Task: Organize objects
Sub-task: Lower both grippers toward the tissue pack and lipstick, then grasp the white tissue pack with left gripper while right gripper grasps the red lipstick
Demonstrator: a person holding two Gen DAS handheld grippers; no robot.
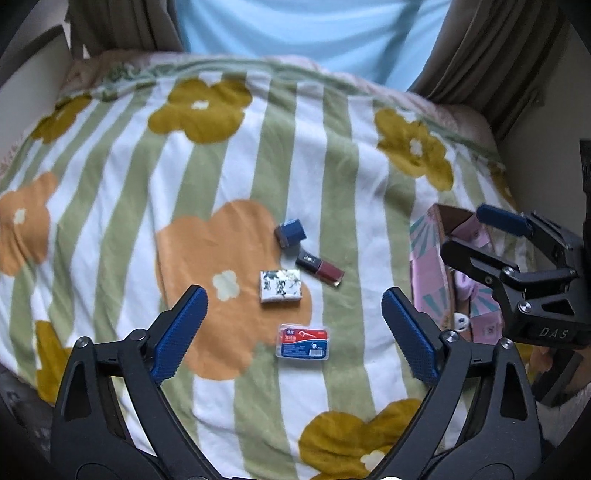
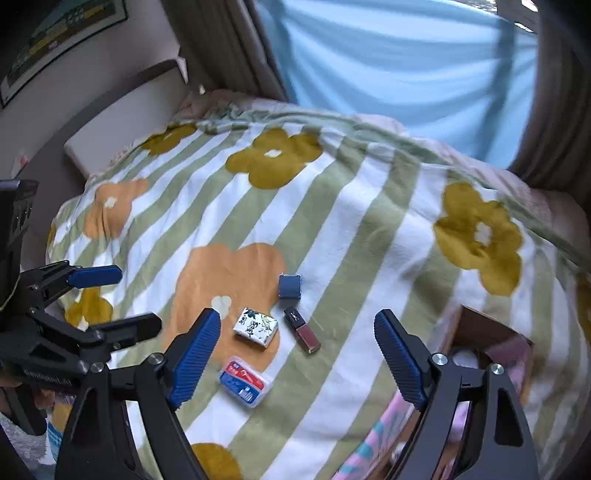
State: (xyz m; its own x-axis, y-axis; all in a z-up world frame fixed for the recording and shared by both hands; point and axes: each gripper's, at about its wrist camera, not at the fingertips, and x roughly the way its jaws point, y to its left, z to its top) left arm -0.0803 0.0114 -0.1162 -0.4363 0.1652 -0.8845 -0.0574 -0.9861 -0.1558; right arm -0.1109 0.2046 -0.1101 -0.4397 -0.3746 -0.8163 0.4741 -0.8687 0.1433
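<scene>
Several small items lie on a flowered, striped blanket [image 1: 110, 221]: a blue block [image 1: 291, 231] [image 2: 290, 286], a dark red nail polish bottle [image 1: 320, 269] [image 2: 302, 330], a white patterned packet [image 1: 280, 286] [image 2: 256, 327], and a red-blue floss pick box [image 1: 303, 340] [image 2: 244, 381]. My left gripper [image 1: 295, 332] is open and empty, hovering above the floss box. My right gripper [image 2: 297, 354] is open and empty, near the items; it also shows in the left wrist view [image 1: 469, 229] above a pink open box [image 1: 428, 273] [image 2: 491, 339].
The pink box holds a small white object [image 1: 461, 320]. Behind the bed are brown curtains [image 1: 122, 26] and a light blue drape [image 1: 314, 29]. A white headboard ledge [image 2: 122, 122] is at the left.
</scene>
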